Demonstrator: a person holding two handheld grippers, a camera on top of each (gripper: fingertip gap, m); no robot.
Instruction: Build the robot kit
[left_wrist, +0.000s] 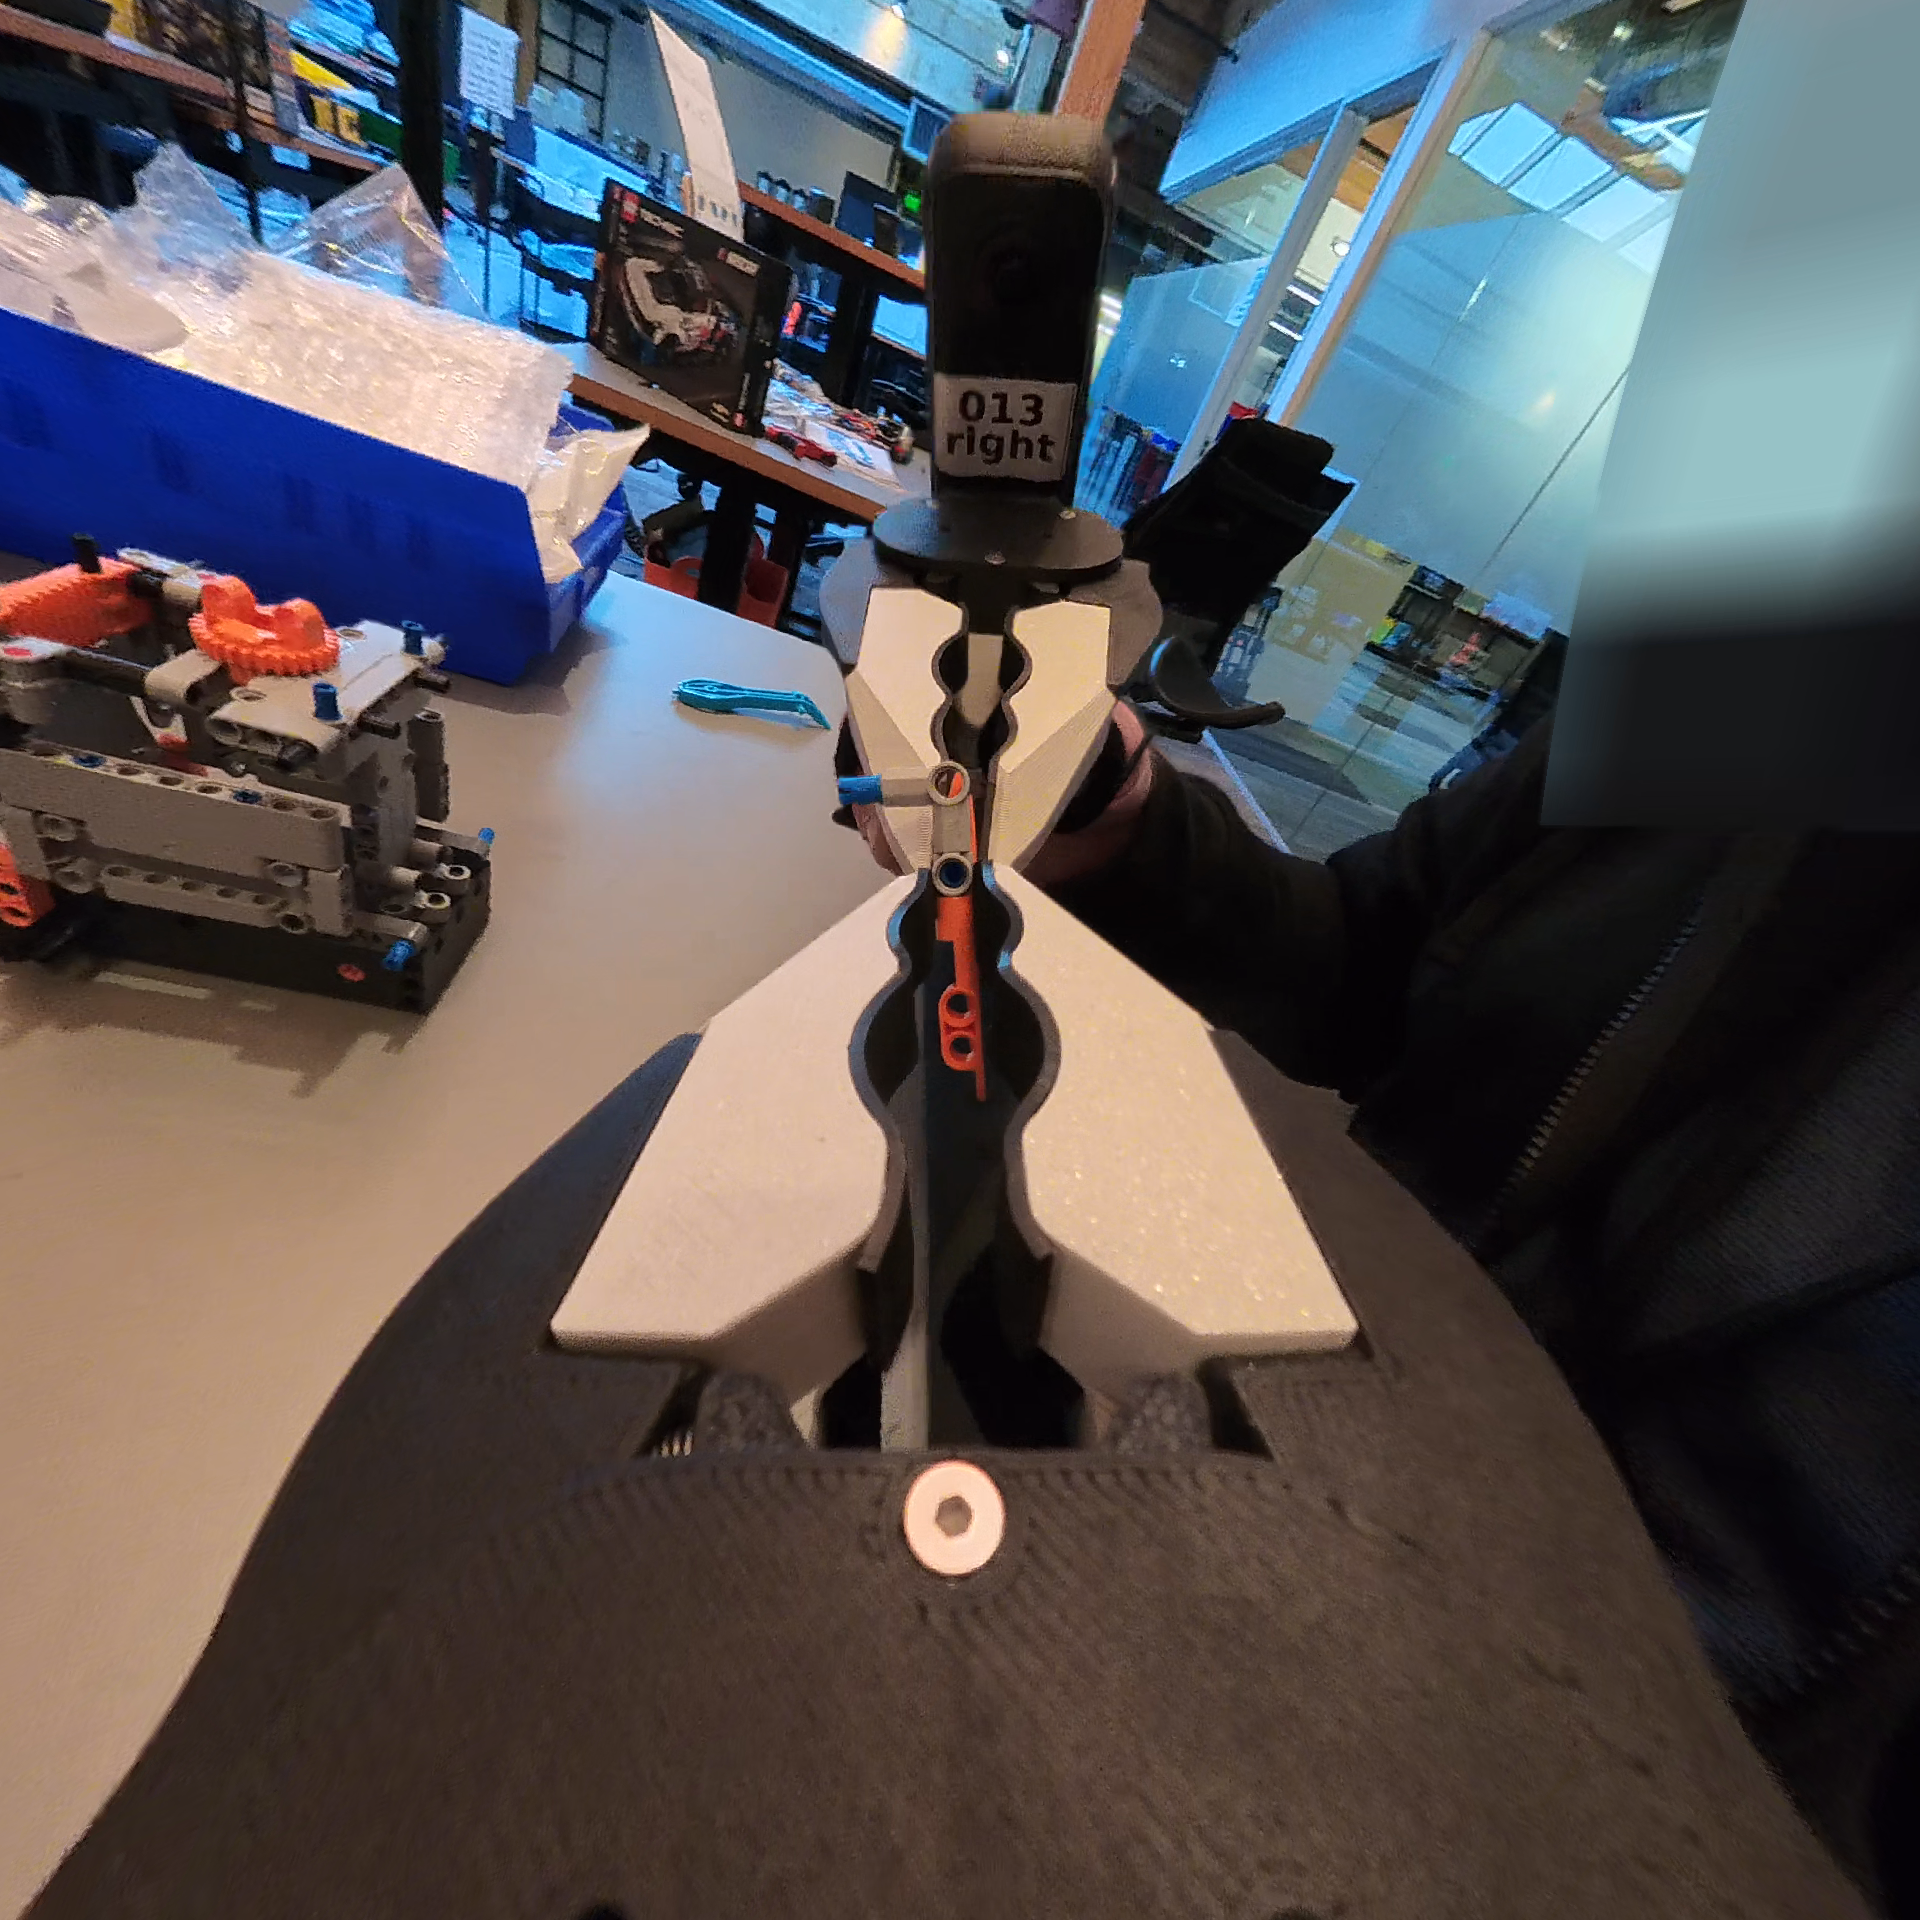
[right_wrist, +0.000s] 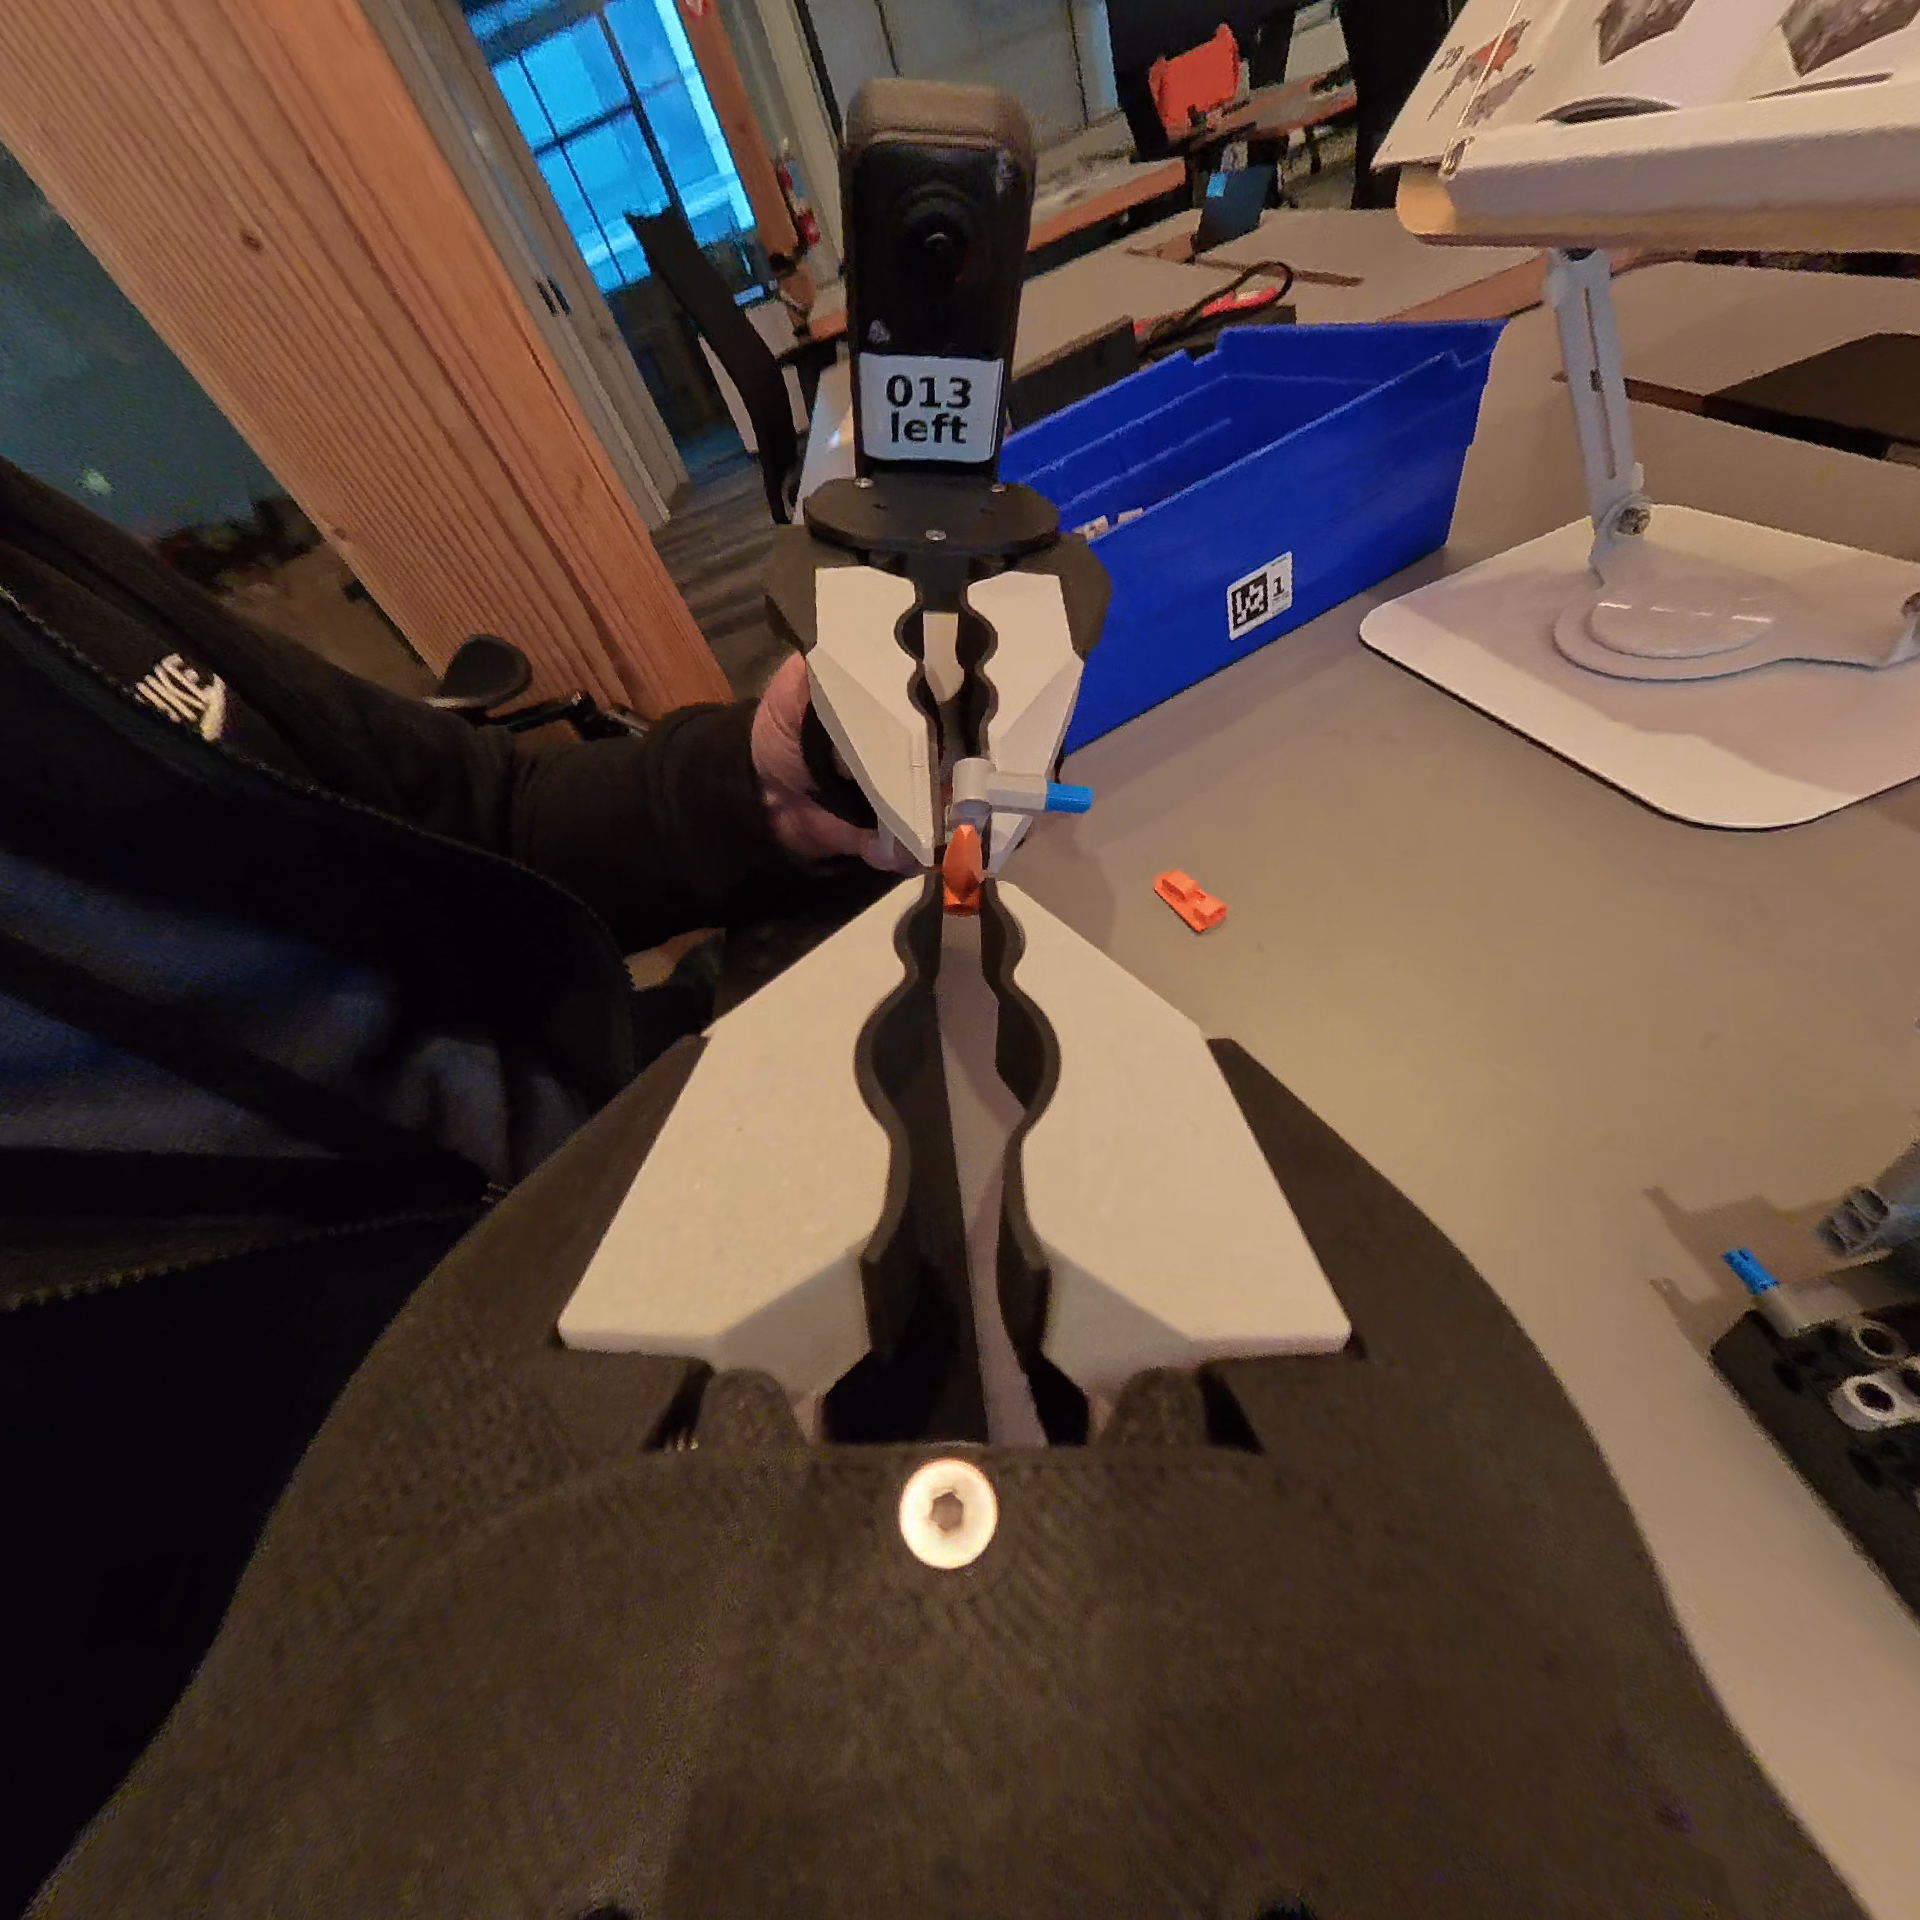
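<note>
Over the table's edge, left wrist view: left gripper (left_wrist: 951, 899) and right gripper (left_wrist: 940, 847) meet tip to tip beside the grey table (left_wrist: 644, 831).
Left jaws: clamped on an orange beam (left_wrist: 961, 997) whose long axis runs back along the fingers.
Grey connector (left_wrist: 940, 826): stands up from the beam's far end, in front of the right gripper's fingers; its blue pin (left_wrist: 857, 787) points toward the table.
Nearby: brick model (left_wrist: 229, 790) toward the table's left edge, teal tool (left_wrist: 748, 701) farther in.
Right wrist view: right gripper (right_wrist: 961, 914) faces the left gripper (right_wrist: 961, 847); only the orange beam's end (right_wrist: 961, 881) shows, the grey connector (right_wrist: 982, 792) above it.
Right jaws: drawn nearly together at the joint; which piece they pinch I cannot tell.
Seen only here: loose orange piece (right_wrist: 1190, 899), blue bin (right_wrist: 1247, 499), white stand (right_wrist: 1662, 665).
</note>
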